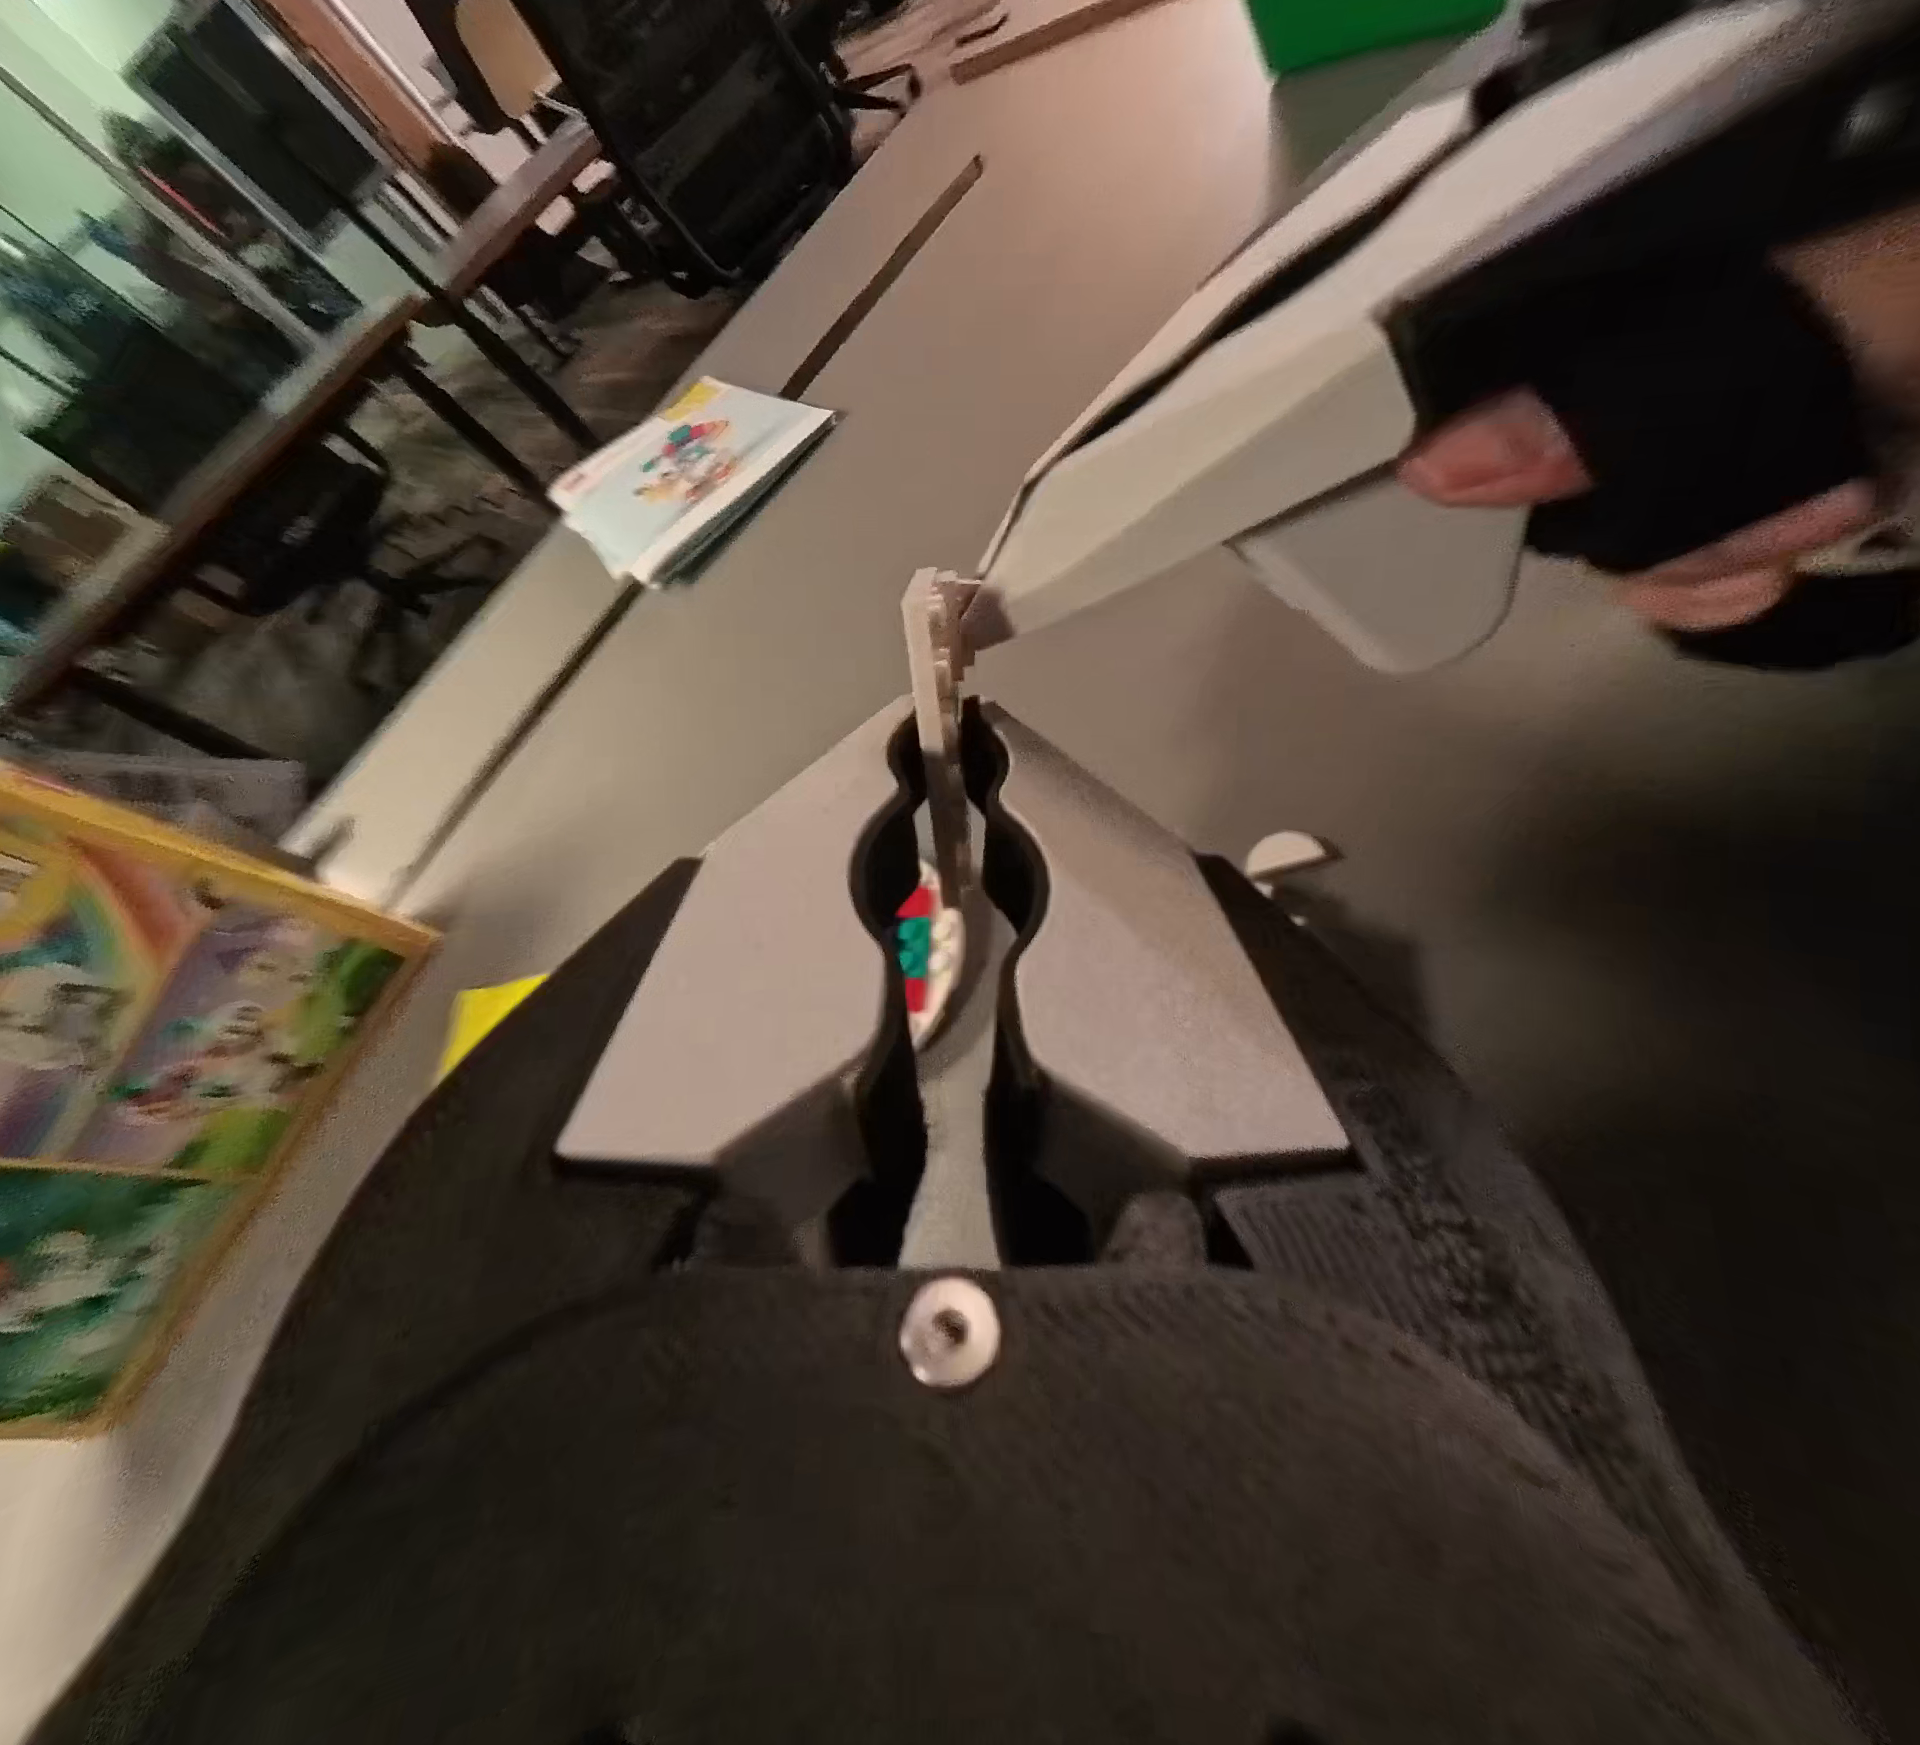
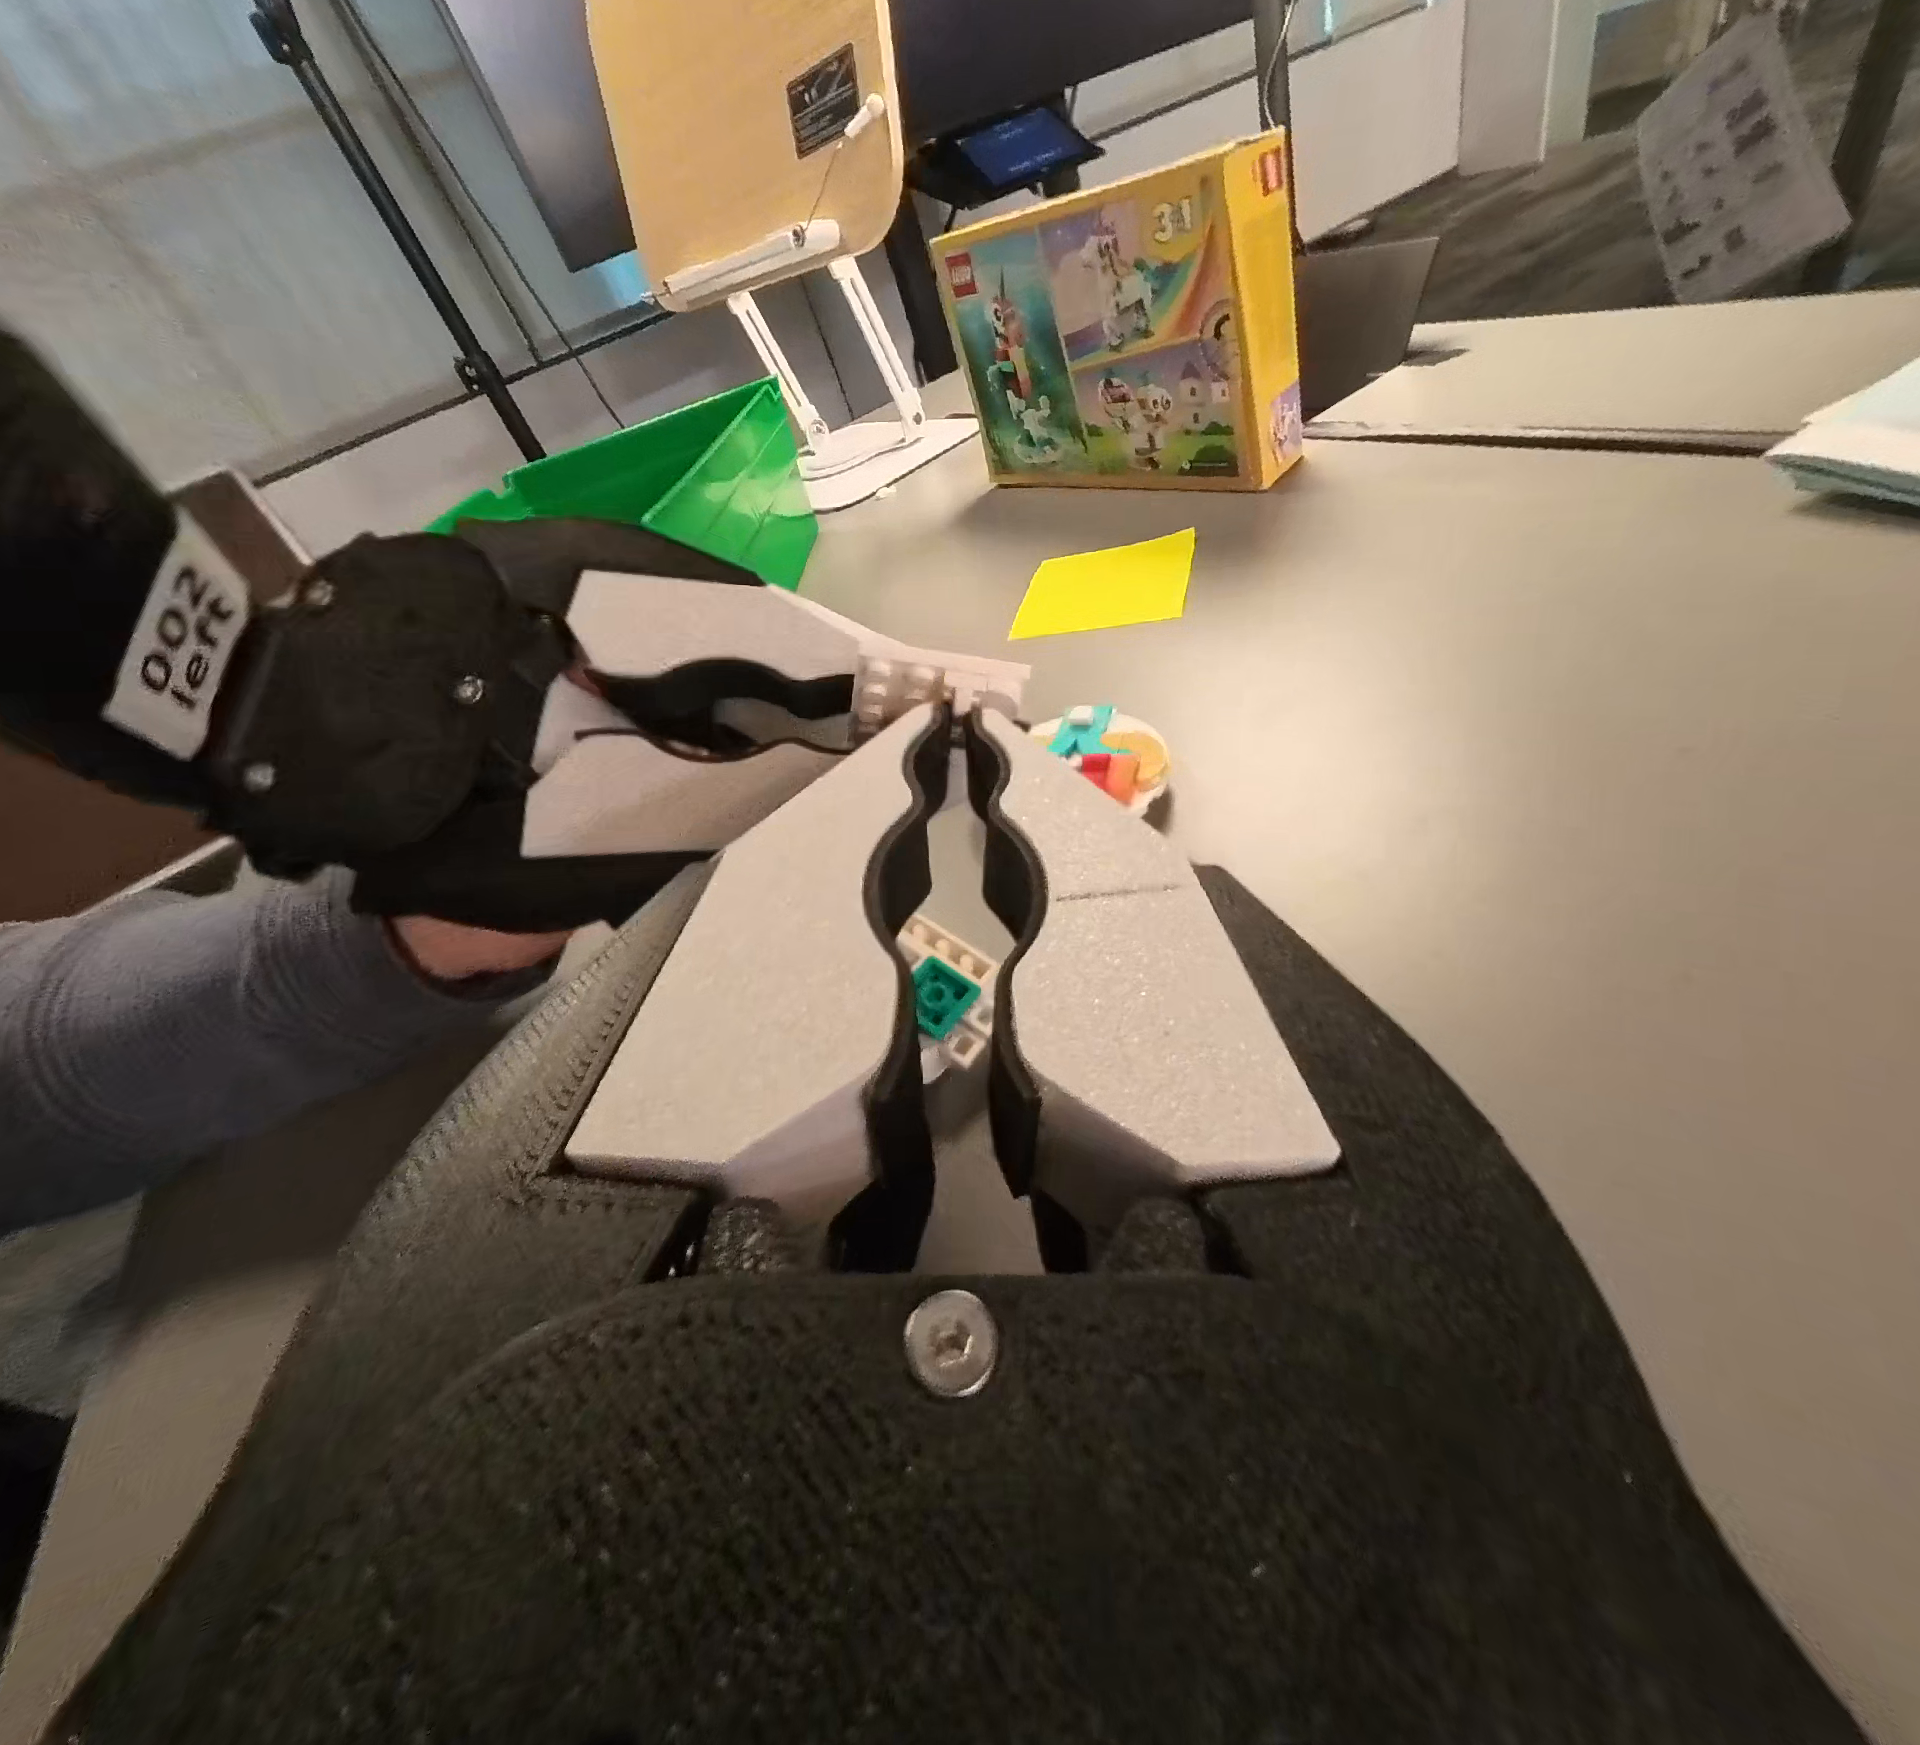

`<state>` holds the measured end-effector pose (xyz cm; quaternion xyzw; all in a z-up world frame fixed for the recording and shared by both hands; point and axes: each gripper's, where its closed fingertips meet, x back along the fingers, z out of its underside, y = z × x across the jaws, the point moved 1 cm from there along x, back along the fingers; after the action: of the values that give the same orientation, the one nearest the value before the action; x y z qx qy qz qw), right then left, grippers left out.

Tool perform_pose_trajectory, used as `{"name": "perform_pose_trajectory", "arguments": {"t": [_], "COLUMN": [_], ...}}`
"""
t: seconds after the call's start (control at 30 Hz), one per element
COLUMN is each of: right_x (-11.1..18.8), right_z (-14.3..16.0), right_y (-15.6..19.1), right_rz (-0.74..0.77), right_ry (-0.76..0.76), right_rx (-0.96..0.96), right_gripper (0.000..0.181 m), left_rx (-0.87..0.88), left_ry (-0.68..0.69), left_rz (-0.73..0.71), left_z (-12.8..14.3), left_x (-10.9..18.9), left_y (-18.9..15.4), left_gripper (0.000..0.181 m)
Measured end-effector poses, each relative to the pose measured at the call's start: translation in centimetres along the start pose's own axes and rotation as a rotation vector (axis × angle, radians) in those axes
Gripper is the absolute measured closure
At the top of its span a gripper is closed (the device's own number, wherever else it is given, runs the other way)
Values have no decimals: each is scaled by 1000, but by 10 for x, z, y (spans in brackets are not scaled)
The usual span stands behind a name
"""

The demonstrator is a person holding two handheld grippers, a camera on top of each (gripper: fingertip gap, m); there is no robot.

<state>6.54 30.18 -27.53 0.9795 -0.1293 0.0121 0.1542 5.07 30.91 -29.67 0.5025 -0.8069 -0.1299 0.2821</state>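
Note:
My left gripper (image 1: 951, 719) is shut on a thin white studded plate (image 1: 940, 656) and holds it edge-on above the grey table (image 1: 1039, 261). My right gripper (image 2: 956, 721) comes in from the right in the left wrist view (image 1: 982, 609). Its tips are nearly closed on a small pale piece (image 2: 956, 708) pressed against the plate's studded face (image 2: 935, 679). The left gripper (image 2: 852, 703) shows at left in the right wrist view. A white dish of coloured bricks (image 2: 1112, 755) sits on the table just beyond. More white and teal bricks (image 2: 940, 989) lie under my right gripper.
A yellow toy box (image 2: 1132, 324) stands behind, and a yellow sticky note (image 2: 1107, 583) lies before it. A green bin (image 2: 675, 480) is at left, a tan panel on a white stand (image 2: 748, 54) behind it. A booklet (image 1: 691, 474) lies near the table edge. Chairs stand beyond. My left and right fingertips are right by each other.

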Motion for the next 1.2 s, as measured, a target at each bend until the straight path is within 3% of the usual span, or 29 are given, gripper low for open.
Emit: {"name": "perform_pose_trajectory", "arguments": {"t": [0.07,0.13,0.2,0.27,0.4,0.47,0.5,0.6,0.77,0.97,1.2], "right_x": [1,1,0,0,-2,-1,0,1,1,3,1], "right_z": [4,8,12,24,15,6,1,-4,4,14,11], "right_y": [-1,0,2,-1,-4,-2,-2,5,6,6,7], "right_rz": [9,23,12,25,58,115,165,255,278,245,411], "right_ry": [34,78,103,175,117,86,75,67,149,222,256], "right_rx": [7,85,120,154,211,413,546,876,1160,1243,1442], "right_gripper": [181,181,181,181,181,179,162,146,159,169,170], "left_rx": [-115,-117,-56,-54,141,197,247,344,330,301,462], "left_ry": [27,46,42,40,-8,-19,-15,-15,8,32,17], "left_rz": [-49,-50,-24,-117,-62,28,81,208,325,370,374], "left_z": [1,4,5,6,10,7,6,4,4,6,3], "left_x": [0,0,1,6,14,11,9,7,8,7,6], "left_y": [1,1,3,22,36,22,17,4,-14,-24,-19], "left_gripper": [178,178,178,178,178,178,178,178,178,178,178]}}
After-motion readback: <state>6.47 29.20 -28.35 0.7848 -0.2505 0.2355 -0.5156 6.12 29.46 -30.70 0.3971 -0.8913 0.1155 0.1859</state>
